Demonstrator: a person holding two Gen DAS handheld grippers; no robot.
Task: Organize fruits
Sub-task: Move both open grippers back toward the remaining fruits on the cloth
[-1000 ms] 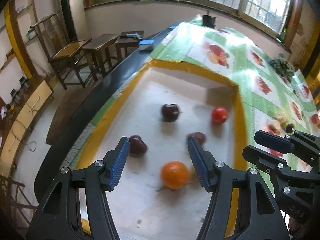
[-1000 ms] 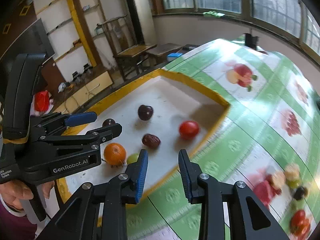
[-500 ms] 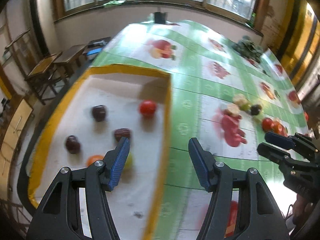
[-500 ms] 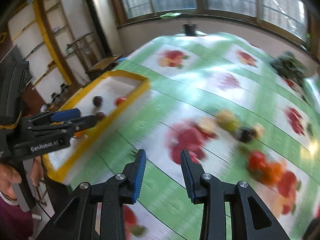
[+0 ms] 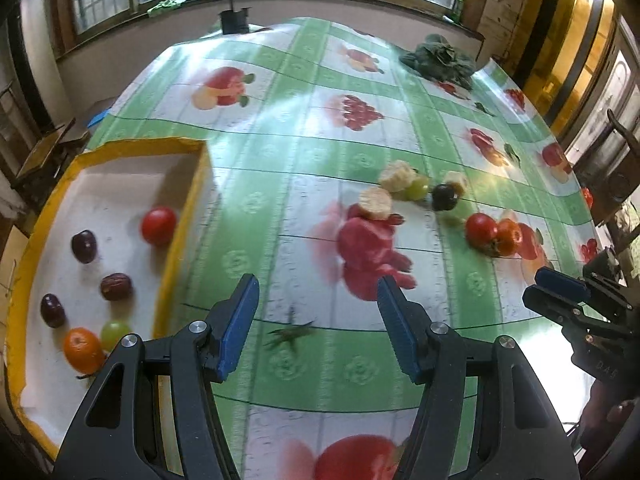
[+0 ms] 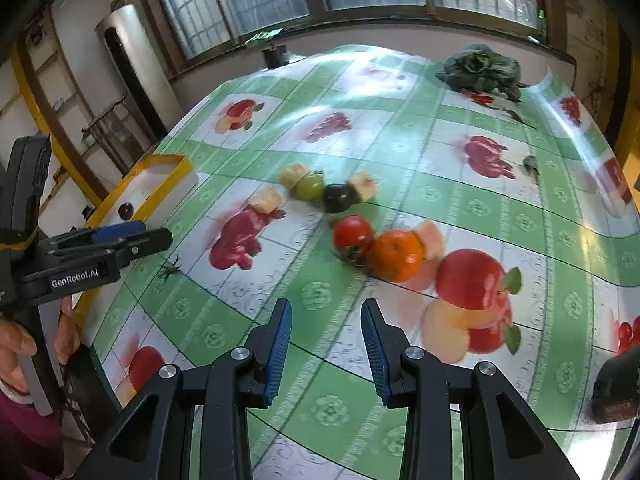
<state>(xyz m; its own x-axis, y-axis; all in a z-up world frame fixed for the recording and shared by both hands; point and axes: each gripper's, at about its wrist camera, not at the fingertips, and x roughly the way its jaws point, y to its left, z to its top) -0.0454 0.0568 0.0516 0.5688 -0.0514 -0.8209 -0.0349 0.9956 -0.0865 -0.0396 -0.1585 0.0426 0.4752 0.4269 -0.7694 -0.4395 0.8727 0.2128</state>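
Note:
A yellow-rimmed white tray (image 5: 176, 236) at the table's left holds a red tomato (image 5: 158, 225), dark plums (image 5: 84, 245), a date (image 5: 116, 286), a green grape (image 5: 115, 332) and an orange (image 5: 83, 350). Loose fruit lies on the tablecloth: a tomato (image 6: 353, 233), an orange (image 6: 397, 255), a dark plum (image 6: 337, 197), a green grape (image 6: 309, 187) and pale banana pieces (image 6: 265, 200). My left gripper (image 5: 318, 324) is open and empty over the cloth, right of the tray. My right gripper (image 6: 325, 344) is open and empty, just short of the tomato and orange.
A fruit-print green tablecloth (image 6: 480, 208) covers the table. Leafy greens (image 6: 480, 68) lie at the far edge. A stray green stem (image 5: 290, 334) lies on the cloth. A dark object (image 6: 616, 388) sits at the right edge.
Both grippers have swung right, away from the tray and over the tablecloth towards the loose fruit. Both stay open and empty.

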